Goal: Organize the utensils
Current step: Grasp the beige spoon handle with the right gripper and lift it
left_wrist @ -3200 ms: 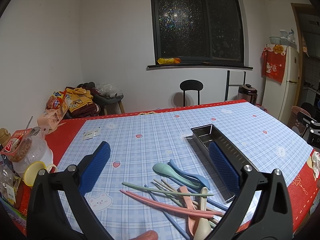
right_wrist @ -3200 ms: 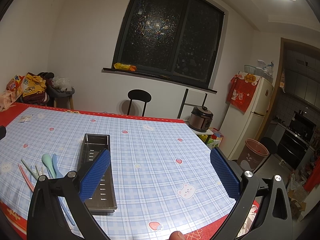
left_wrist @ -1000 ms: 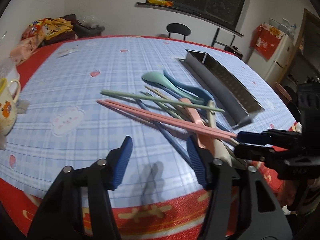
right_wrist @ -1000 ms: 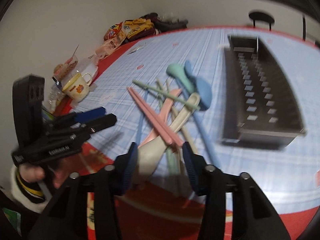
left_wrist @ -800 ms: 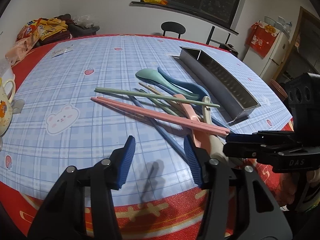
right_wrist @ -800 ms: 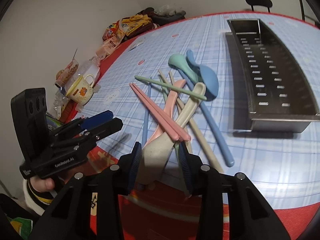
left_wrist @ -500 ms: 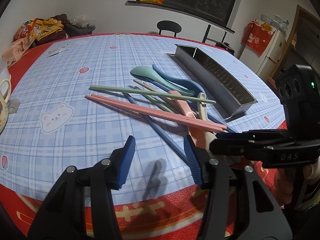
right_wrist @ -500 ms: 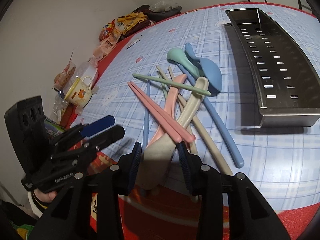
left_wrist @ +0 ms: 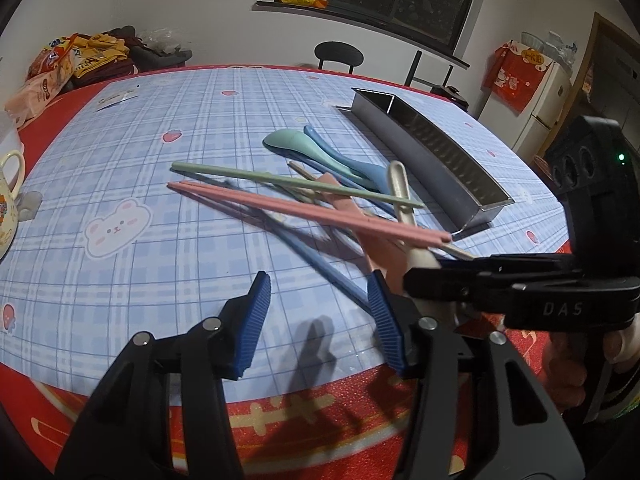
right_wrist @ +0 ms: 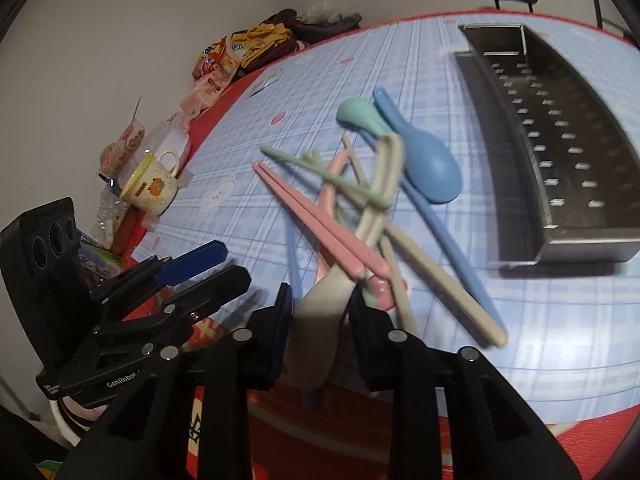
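The right gripper (right_wrist: 318, 312) is closing on the bowl of the beige spoon (right_wrist: 374, 216); both pads already bear on it, probably so the spoon can be drawn from under the pink chopsticks (right_wrist: 316, 220) crossing it. The left gripper (left_wrist: 320, 312) hangs half open and empty, on the near-left of the tray (right_wrist: 592, 236). The pile of utensils lies just left of the tray, which holds nothing.
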